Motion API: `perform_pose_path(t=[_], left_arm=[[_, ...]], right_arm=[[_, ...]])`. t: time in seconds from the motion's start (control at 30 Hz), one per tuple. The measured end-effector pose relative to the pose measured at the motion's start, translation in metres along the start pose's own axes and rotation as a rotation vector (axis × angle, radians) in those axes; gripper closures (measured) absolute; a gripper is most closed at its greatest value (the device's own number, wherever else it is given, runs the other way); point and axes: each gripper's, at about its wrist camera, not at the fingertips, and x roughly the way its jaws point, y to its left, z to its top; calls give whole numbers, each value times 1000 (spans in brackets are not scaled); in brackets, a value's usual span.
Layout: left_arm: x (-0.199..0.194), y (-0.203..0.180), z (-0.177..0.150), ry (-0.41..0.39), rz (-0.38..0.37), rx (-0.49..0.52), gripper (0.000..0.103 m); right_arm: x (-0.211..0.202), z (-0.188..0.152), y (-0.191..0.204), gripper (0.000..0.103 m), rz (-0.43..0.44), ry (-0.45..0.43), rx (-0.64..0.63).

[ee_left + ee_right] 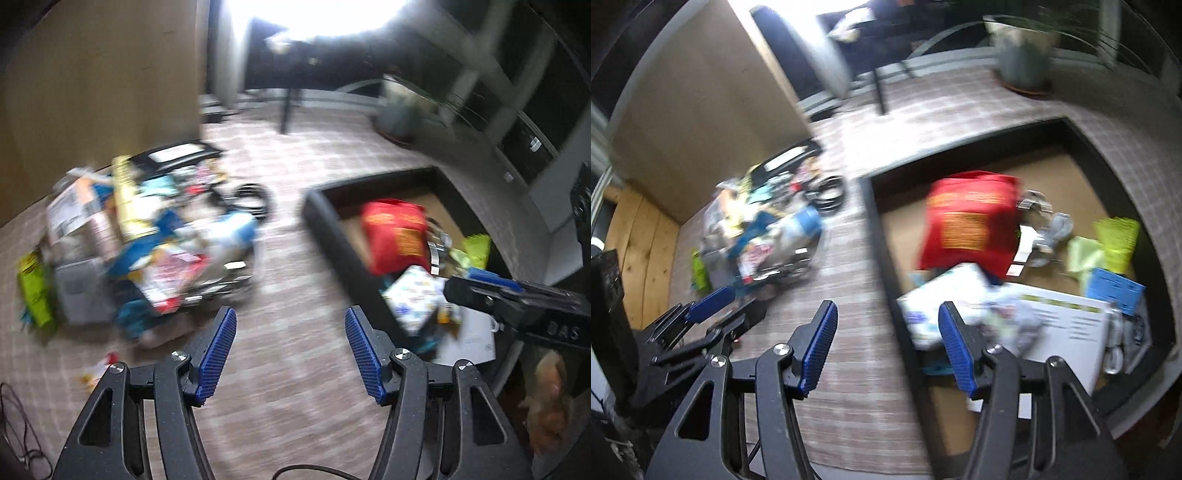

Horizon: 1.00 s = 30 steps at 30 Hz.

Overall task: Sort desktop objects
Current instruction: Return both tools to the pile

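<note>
Both hand-held grippers point down at a checked surface (295, 406), and both pictures are blurry. The left hand-held gripper (290, 349) has its jaws apart with nothing between them. The right hand-held gripper (887, 343) is open too and holds nothing. A messy pile (147, 236) of boxes and packets lies ahead and to the left of both. A dark tray (875, 236) lies to the right, with a red bag (971, 218), a white sheet (1067, 325) and green bits already in it. The right one hangs at the tray's near left edge. The left one sits over the bare strip between pile and tray, so it is nearer the pile. I think the next thing to sort comes from the pile, and the left one has the shorter reach. The pile is too blurred to tell which way any piece lies.
</note>
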Motion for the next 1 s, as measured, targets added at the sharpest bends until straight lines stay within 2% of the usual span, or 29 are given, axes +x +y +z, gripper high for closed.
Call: perform_pose_path(t=[0.07, 0.2, 0.33, 0.5, 0.7, 1.0], left_arm=[[-5, 29, -4, -10, 23, -32, 47], [-13, 84, -13, -33, 67, -91, 50], [-19, 138, -23, -50, 79, -151, 55], [-17, 188, -29, -48, 40, -214, 56], [-3, 213, -21, -32, 6, -188, 58], [22, 220, -18, 21, -43, -127, 59]], right_arm=[[8, -2, 28, 50, 21, 1, -45], [26, -5, 78, 63, 62, 10, -112], [48, -7, 121, 68, 110, 31, -152], [83, -4, 172, 74, 152, 74, -183], [121, 8, 212, 76, 200, 117, -167], [164, 20, 229, 77, 241, 214, -83]])
